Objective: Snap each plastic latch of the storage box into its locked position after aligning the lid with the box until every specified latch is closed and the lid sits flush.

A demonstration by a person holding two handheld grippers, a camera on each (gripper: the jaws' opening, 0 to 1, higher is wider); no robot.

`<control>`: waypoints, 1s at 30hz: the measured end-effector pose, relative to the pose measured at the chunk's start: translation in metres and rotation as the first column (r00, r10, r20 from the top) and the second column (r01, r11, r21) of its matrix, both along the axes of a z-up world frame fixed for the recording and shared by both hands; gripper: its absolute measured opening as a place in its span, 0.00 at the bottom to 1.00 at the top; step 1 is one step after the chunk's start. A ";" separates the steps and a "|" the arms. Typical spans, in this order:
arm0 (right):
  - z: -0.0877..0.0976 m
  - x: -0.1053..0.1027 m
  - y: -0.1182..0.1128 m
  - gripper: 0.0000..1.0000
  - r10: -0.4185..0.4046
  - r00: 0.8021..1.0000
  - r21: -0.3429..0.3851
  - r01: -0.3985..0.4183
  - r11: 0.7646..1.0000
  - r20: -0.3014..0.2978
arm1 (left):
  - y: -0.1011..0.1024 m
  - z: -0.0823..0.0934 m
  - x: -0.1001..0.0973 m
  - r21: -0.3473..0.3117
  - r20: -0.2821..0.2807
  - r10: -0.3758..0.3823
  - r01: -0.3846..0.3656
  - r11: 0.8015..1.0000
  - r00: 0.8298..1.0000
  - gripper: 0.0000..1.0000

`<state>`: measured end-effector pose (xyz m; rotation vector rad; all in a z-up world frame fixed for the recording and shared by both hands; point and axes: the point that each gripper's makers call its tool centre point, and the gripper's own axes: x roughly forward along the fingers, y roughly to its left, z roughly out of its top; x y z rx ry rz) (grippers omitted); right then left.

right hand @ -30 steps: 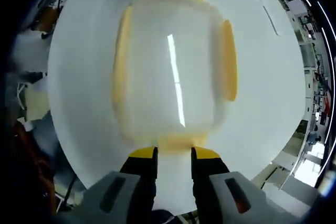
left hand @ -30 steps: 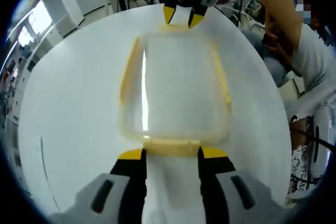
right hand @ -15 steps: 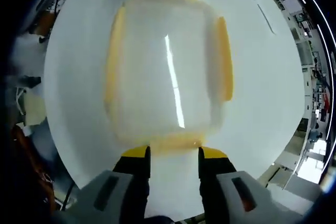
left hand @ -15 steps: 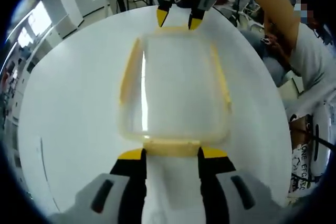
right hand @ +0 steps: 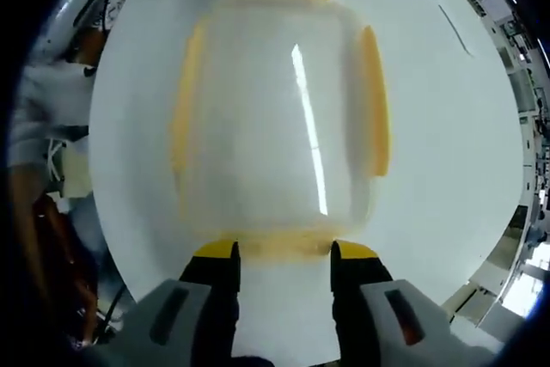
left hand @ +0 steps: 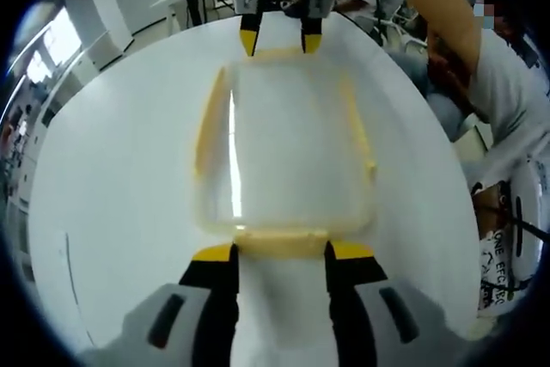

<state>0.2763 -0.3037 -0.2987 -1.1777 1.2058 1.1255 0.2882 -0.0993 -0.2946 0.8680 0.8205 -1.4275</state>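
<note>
Box (left hand: 288,156) mid-table (left hand: 112,169); grippers (left hand: 282,253) (right hand: 284,251) open at opposite end latches.

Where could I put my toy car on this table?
The white table is bare on both long sides of the box, out to the table's edge. The box's two short ends are crowded: the left gripper and right gripper sit there.

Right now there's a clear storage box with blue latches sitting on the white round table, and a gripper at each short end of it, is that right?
Not quite: the latches are yellow, not blue, as the left gripper view shows. The rest holds: the clear storage box sits on the white round table, with the left gripper at one short end and the right gripper at the other.
</note>
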 end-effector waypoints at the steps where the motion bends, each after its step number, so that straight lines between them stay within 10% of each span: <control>1: 0.000 0.000 0.000 0.42 0.001 1.000 0.004 -0.001 1.000 -0.012 | -0.001 0.000 0.000 -0.020 -0.003 -0.003 0.003 1.000 1.000 0.40; 30: 0.004 -0.007 0.014 0.42 -0.010 0.998 0.047 0.012 0.999 -0.061 | 0.004 0.006 -0.001 -0.034 -0.001 -0.021 0.021 0.999 1.000 0.44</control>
